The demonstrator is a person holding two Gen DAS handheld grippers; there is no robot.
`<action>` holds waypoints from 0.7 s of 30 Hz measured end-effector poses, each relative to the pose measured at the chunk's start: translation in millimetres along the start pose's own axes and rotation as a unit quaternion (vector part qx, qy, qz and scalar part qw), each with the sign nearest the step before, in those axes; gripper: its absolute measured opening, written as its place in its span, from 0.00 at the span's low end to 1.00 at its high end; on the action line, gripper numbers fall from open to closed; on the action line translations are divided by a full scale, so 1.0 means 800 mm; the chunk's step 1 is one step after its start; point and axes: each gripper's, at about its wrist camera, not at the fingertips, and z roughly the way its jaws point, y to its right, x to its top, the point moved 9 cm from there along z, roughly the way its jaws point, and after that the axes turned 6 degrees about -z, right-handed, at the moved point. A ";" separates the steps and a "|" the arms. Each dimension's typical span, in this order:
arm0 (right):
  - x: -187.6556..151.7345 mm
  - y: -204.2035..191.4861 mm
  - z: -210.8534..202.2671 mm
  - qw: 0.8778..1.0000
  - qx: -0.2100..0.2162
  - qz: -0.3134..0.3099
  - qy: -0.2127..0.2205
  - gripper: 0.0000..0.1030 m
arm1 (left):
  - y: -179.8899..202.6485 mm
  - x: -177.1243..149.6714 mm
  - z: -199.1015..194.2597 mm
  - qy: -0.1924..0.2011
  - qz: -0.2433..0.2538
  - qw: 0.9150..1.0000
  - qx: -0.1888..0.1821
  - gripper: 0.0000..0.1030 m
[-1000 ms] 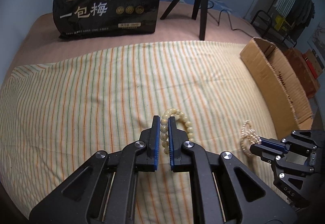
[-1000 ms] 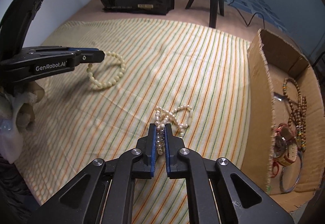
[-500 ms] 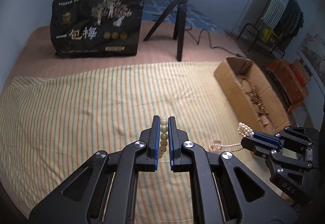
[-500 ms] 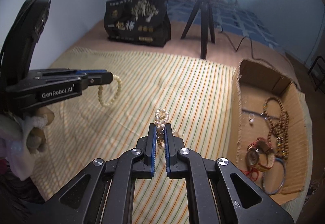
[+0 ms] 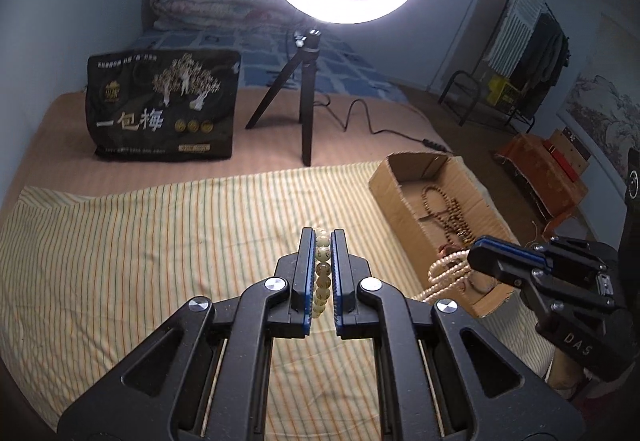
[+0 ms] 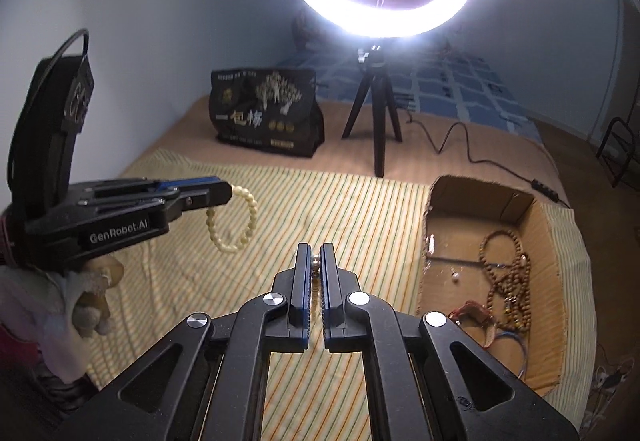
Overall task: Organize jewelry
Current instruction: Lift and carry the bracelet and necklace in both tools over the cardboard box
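Note:
My left gripper (image 5: 323, 233) is shut on a cream bead bracelet (image 5: 322, 269), lifted above the striped cloth (image 5: 160, 241). In the right wrist view the bracelet (image 6: 234, 221) hangs as a loop from the left gripper (image 6: 227, 193). My right gripper (image 6: 316, 248) is shut on a pearl strand (image 6: 315, 263), most of it hidden below the fingers. In the left wrist view the pearl strand (image 5: 446, 273) dangles in loops from the right gripper (image 5: 475, 255), over the near corner of an open cardboard box (image 5: 394, 193).
The cardboard box (image 6: 434, 217) at the right holds brown bead necklaces (image 6: 506, 273), a watch (image 6: 470, 313) and a bangle. Behind the cloth stand a black printed bag (image 5: 164, 109) and a lit ring light on a tripod (image 5: 304, 81) with its cable trailing right.
Both grippers have risen and tilted upward, lifting the bracelet and the pearl strand off the cloth. The pearl strand now hangs near the box corner.

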 end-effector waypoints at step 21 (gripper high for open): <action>0.032 0.094 -0.092 0.994 -0.052 0.058 0.079 0.03 | 0.105 0.003 -0.009 0.010 0.030 0.997 -0.069 0.05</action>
